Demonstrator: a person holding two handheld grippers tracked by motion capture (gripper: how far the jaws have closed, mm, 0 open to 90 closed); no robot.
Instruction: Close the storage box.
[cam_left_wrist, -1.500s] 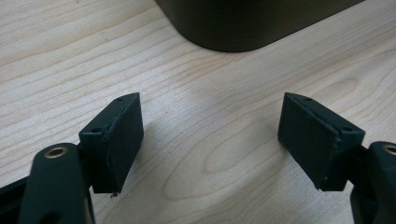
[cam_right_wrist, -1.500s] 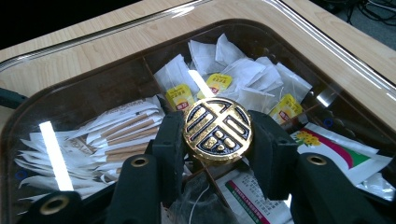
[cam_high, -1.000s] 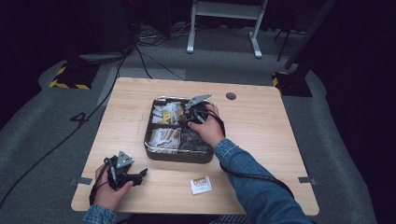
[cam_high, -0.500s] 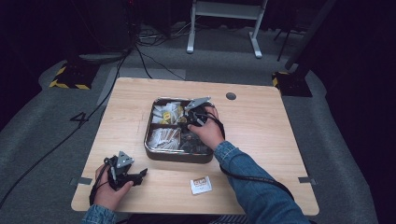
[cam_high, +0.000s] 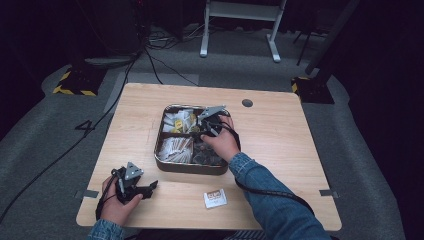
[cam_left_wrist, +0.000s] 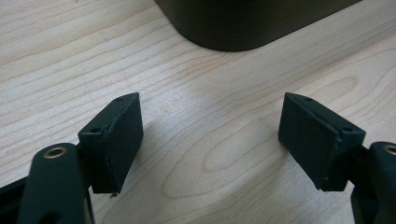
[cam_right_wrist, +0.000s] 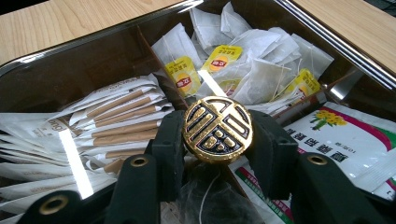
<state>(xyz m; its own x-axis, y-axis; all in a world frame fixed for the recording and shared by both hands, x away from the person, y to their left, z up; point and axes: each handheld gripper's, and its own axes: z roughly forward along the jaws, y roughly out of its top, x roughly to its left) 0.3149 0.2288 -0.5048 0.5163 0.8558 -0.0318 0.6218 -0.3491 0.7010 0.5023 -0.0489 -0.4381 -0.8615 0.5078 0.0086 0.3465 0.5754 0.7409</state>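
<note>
Dim surroundings — lit tabletop, glare

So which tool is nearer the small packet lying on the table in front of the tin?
Left. The left tool rests on the table beside the small packet, while the right tool is farther back, inside the tin.

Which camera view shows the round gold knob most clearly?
The right gripper view: the gold knob sits close up between the right hand-held gripper, its pattern sharp. In the high view it is too small to tell; the left gripper view shows bare table.
</note>
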